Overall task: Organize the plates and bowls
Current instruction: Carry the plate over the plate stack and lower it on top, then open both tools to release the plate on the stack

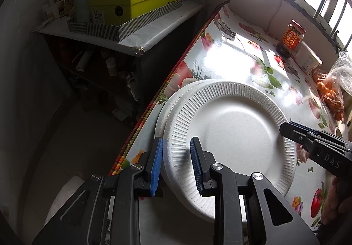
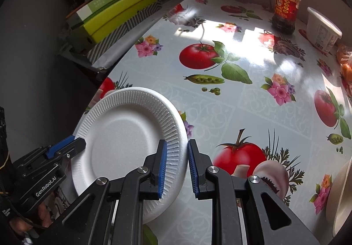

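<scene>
Two grippers on one white foam plate (image 1: 233,126) near the table (image 2: 220,108) edge; left gripper (image 1: 176,164) clamps its rim at 9 o'clock, right gripper (image 2: 177,168) pinches the rim at 3; another plate (image 1: 167,102) peeks out underneath.

We see our right gripper (image 2: 177,166) pinching the near rim of a white foam plate (image 2: 123,135) (ribbed edge) on the flowered tablecloth (image 2: 220,108).
</scene>
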`<control>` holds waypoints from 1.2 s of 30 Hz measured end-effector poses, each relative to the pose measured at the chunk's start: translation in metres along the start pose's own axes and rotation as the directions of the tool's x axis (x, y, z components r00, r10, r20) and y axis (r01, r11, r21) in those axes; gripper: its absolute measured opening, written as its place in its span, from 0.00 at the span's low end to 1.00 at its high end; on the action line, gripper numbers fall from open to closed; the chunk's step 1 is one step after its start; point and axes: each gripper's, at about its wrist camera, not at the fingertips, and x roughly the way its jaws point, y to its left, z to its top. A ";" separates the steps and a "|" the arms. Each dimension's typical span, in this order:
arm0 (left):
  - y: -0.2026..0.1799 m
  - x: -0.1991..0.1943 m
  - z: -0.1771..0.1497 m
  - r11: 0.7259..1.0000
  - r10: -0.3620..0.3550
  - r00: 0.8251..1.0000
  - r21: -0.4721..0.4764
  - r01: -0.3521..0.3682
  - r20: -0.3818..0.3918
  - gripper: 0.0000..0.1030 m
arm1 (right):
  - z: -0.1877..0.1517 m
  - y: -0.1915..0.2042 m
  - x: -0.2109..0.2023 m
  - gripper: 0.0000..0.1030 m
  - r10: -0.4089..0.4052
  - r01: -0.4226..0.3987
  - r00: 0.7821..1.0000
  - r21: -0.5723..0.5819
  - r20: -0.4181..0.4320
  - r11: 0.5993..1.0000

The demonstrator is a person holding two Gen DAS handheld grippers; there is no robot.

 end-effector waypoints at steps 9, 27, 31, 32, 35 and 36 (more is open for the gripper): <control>0.002 -0.001 0.000 1.000 -0.006 1.000 -0.008 0.006 0.001 0.26 | -0.001 0.003 0.000 0.19 -0.026 0.026 1.000 -0.017 0.011 0.999; 0.006 -0.015 0.004 1.000 -0.021 0.997 -0.012 0.022 0.073 0.39 | -0.010 -0.009 -0.018 0.39 -0.008 0.006 0.999 0.046 0.053 0.999; 0.013 -0.013 0.008 0.999 -0.025 0.997 -0.035 0.028 0.077 0.42 | -0.020 -0.016 -0.024 0.40 0.026 -0.030 0.999 0.090 0.045 0.995; 0.016 -0.011 0.009 0.998 -0.033 0.997 -0.048 0.036 0.070 0.42 | -0.022 -0.016 -0.024 0.40 0.034 -0.038 0.999 0.097 0.042 0.995; 0.020 -0.006 0.009 0.995 -0.062 0.997 -0.072 0.066 0.052 0.43 | -0.025 -0.012 -0.023 0.40 0.046 -0.049 0.998 0.106 0.035 0.993; 0.021 -0.005 0.008 0.993 -0.080 0.996 -0.080 0.083 0.047 0.43 | -0.026 -0.009 -0.022 0.40 0.040 -0.043 0.999 0.101 0.033 0.994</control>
